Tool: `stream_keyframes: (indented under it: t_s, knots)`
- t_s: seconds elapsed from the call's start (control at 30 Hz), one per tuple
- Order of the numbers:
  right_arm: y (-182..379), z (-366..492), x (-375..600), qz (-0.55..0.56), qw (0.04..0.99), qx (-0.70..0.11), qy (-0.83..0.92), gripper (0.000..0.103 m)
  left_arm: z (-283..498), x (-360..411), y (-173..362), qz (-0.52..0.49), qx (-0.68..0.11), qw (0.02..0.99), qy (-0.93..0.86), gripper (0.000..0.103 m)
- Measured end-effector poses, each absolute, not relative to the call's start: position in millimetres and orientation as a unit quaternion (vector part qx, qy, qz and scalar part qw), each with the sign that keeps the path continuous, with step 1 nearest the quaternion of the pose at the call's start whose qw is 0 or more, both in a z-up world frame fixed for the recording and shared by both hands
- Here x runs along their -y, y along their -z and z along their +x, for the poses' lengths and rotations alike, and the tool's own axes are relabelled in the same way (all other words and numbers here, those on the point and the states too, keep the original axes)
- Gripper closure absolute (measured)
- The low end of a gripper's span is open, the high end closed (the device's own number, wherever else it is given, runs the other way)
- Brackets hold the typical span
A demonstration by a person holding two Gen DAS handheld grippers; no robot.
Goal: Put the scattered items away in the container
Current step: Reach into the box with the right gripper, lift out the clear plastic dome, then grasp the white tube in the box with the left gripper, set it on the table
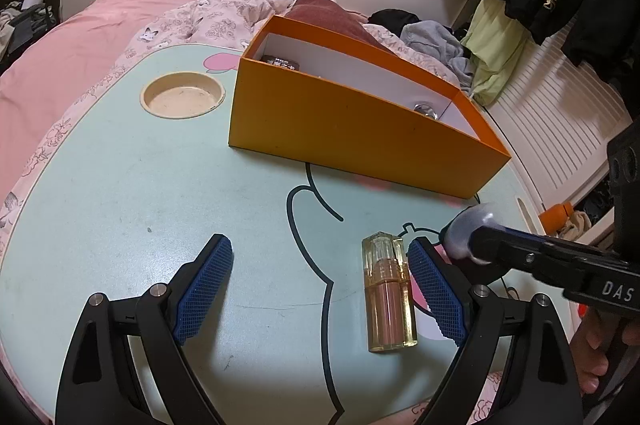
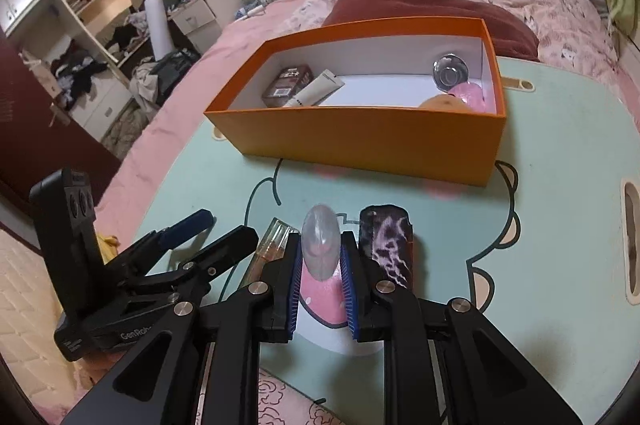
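My right gripper (image 2: 320, 257) is shut on a translucent grey oval piece (image 2: 320, 243), held just above the mint-green table (image 2: 540, 165). In the left wrist view this gripper comes in from the right with the same oval piece (image 1: 468, 233). My left gripper (image 1: 320, 289) stands open low over the table. A clear yellow bottle (image 1: 390, 297) lies flat between its fingers, close to the right pad (image 1: 436, 293). A dark purple marbled item (image 2: 386, 245) lies on the table right of my right gripper. The orange box (image 2: 360, 141) stands behind, open at the top.
The box holds a brown packet (image 2: 288, 85), a white tube (image 2: 316, 91), a clear round item (image 2: 450, 73) and a pink item (image 2: 470, 95). A round cup recess (image 1: 182, 99) sits in the table at the far left. A pink bed surrounds the table.
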State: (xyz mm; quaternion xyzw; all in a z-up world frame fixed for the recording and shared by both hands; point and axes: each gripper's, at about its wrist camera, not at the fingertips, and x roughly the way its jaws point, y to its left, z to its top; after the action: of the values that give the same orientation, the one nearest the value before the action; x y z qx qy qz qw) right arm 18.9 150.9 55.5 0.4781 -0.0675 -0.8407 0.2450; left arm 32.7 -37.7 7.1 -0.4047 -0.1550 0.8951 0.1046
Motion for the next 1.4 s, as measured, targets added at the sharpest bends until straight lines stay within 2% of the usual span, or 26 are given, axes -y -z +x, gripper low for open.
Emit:
stream_keyframes:
  t_s: [0.2,0.4,0.57,0.67,0.73,0.8,0.87,0.93,1.03,1.2,1.27,1.33,1.4]
  knots:
    - [-71.0,34.2,-173.2,0.424,0.234,0.099,0.869,0.084,33.1,36.6,-7.8,-0.406,0.151,0.102,-0.895,0.013]
    - [-70.4,58.8,-202.7,0.362,0.151,0.107,0.914,0.080,32.5,36.5,-10.9,-0.412,0.150,0.101,-0.893,0.014]
    - [-54.9,63.6,-221.6,0.363,0.142,0.157,0.908,0.080,32.7,30.8,-66.7,-0.348,0.140,0.124,-0.919,0.014]
    - [-52.3,61.9,-220.5,0.371,0.147,0.163,0.903,0.080,8.6,17.4,-97.5,-0.364,0.110,0.152,-0.913,0.014]
    - [-50.8,63.2,-217.0,0.373,0.152,0.158,0.901,0.080,-21.4,9.3,-113.2,-0.385,0.083,0.134,-0.909,0.014]
    - [-49.1,65.1,-215.5,0.374,0.156,0.154,0.901,0.080,-54.2,-0.2,-118.1,-0.416,0.034,0.116,-0.901,0.024]
    - [-46.2,65.2,-216.1,0.378,0.160,0.158,0.898,0.080,-85.9,-14.5,-113.2,-0.455,-0.016,0.103,-0.884,0.046]
    - [-43.7,63.9,-218.6,0.382,0.161,0.166,0.894,0.078,-113.2,-23.7,-98.6,-0.499,-0.046,0.096,-0.860,0.055]
    - [-39.4,63.4,-221.8,0.388,0.164,0.178,0.890,0.077,-140.9,-24.9,-67.1,-0.549,-0.058,0.077,-0.830,0.056]
    - [-37.7,63.3,-224.3,0.390,0.167,0.188,0.886,0.075,-153.6,-31.1,-42.0,-0.563,-0.093,0.068,-0.818,0.056]
    - [-36.6,62.3,-225.5,0.392,0.170,0.192,0.883,0.073,-154.4,-37.1,-36.0,-0.564,-0.117,0.066,-0.815,0.063]
    - [-35.8,61.7,-226.4,0.393,0.171,0.196,0.882,0.073,-158.5,-41.0,-31.1,-0.561,-0.136,0.067,-0.814,0.065]
    - [-35.7,61.2,-226.9,0.393,0.171,0.197,0.882,0.072,-163.5,-42.5,-23.8,-0.576,-0.136,0.069,-0.803,0.073]
